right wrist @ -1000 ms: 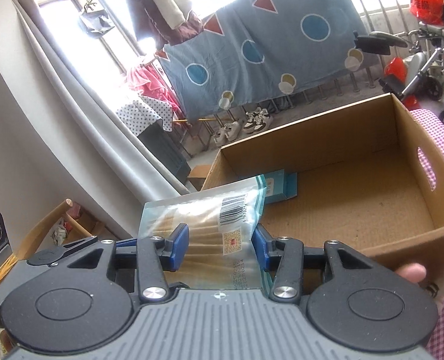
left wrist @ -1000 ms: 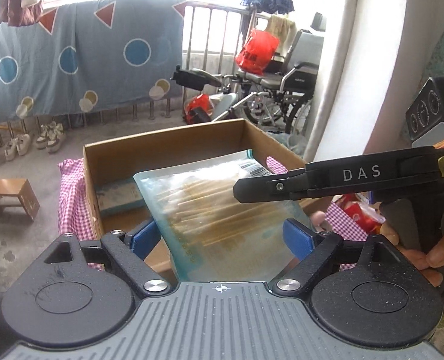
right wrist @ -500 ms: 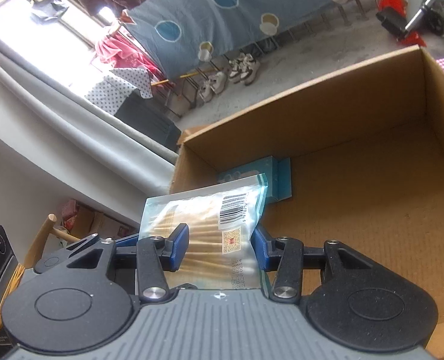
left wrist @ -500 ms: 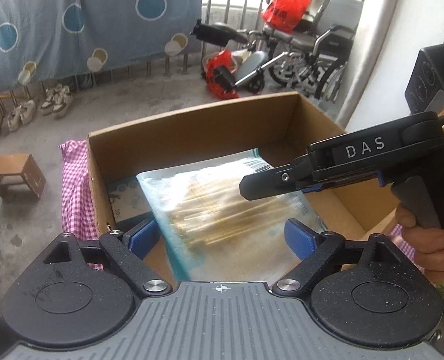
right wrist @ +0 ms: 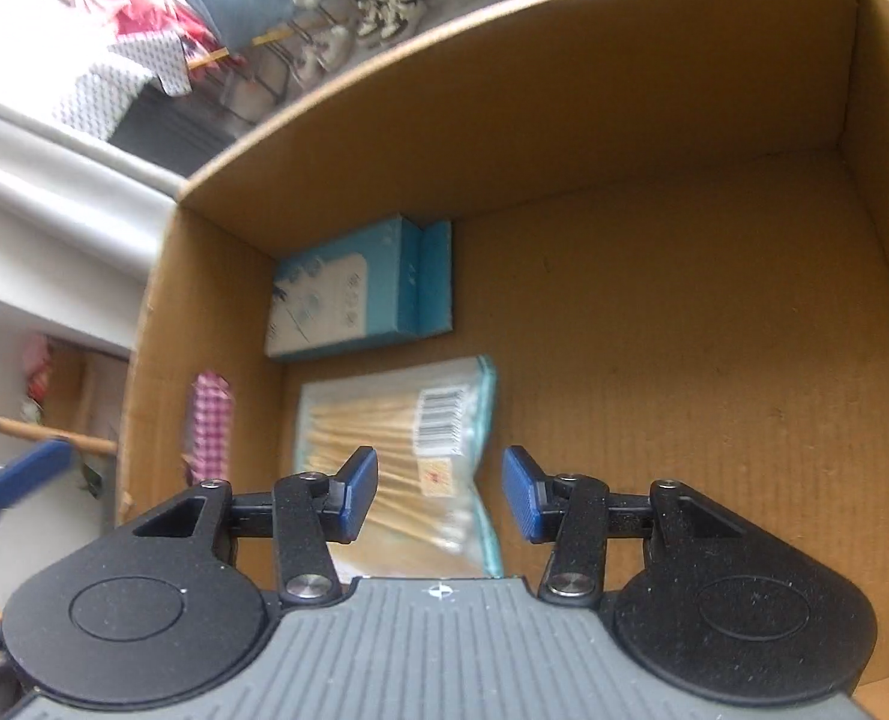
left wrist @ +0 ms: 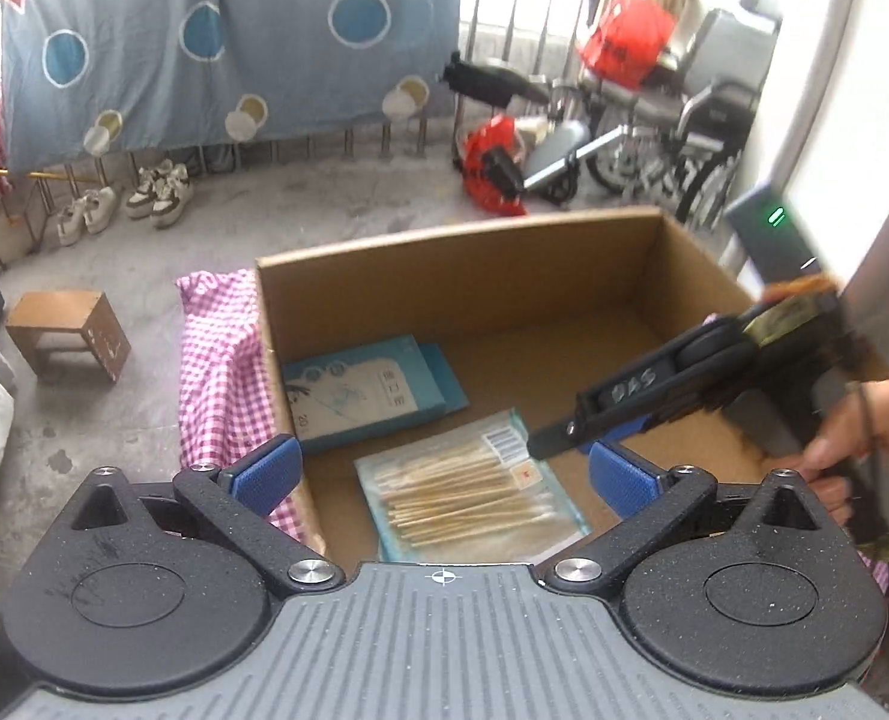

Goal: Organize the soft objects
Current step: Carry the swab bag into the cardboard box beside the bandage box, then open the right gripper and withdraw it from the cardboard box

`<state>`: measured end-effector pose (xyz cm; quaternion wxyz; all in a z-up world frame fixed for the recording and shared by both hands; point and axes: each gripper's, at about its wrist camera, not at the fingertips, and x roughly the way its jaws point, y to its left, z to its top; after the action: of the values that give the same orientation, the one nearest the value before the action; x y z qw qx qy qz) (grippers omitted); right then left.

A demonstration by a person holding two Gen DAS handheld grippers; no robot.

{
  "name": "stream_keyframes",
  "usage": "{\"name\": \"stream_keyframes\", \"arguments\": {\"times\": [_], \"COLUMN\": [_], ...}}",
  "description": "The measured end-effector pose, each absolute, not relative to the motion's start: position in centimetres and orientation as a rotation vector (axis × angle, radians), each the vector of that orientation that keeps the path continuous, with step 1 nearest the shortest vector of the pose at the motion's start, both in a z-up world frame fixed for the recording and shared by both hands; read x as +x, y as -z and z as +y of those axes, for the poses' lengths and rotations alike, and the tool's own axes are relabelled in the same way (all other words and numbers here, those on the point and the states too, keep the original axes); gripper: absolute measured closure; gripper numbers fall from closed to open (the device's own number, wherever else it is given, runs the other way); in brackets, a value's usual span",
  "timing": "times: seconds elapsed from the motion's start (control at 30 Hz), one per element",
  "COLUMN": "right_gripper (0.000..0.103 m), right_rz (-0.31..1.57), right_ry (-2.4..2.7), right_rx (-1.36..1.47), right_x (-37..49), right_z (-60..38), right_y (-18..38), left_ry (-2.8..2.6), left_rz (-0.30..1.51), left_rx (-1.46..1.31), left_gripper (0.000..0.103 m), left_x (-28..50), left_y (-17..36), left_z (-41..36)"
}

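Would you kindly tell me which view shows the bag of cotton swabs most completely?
The left wrist view: the bag of cotton swabs lies flat on the cardboard box floor, nearly all visible and sharp. In the right wrist view the same bag is blurred, with its near end hidden behind the right gripper.

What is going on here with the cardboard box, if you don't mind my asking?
A person is packing soft items into a cardboard box with handheld tongs. The bag of cotton swabs now lies flat on the box floor beside a blue packet. The left tongs have just been opening and stand wide above the bag, gripping nothing. The right tongs hover over it too, pads apart from it.
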<state>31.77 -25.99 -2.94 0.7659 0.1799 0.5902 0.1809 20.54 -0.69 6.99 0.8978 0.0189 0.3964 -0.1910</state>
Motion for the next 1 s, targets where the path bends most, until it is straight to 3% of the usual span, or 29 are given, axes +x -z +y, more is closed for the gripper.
{"name": "stream_keyframes", "arguments": {"times": [0.2,0.53,1.0], "right_gripper": [0.052,0.056,0.058], "right_rz": [1.409,1.445,1.402], "right_ry": [-0.403,-0.407,-0.365], "right_rx": [0.231,-0.033,-0.039], "right_x": [32.6,32.5,33.5], "right_z": [-24.0,-18.6,-15.2], "right_y": [4.7,4.9,4.2], "left_ry": [0.384,0.367,0.359], "left_rz": [0.768,0.791,0.803], "left_rx": [-0.072,-0.179,-0.274], "left_gripper": [0.001,0.000,0.000], "left_x": [17.0,12.8,11.8], "left_y": [-8.1,-5.4,-3.7], "left_z": [3.1,6.4,9.4]}}
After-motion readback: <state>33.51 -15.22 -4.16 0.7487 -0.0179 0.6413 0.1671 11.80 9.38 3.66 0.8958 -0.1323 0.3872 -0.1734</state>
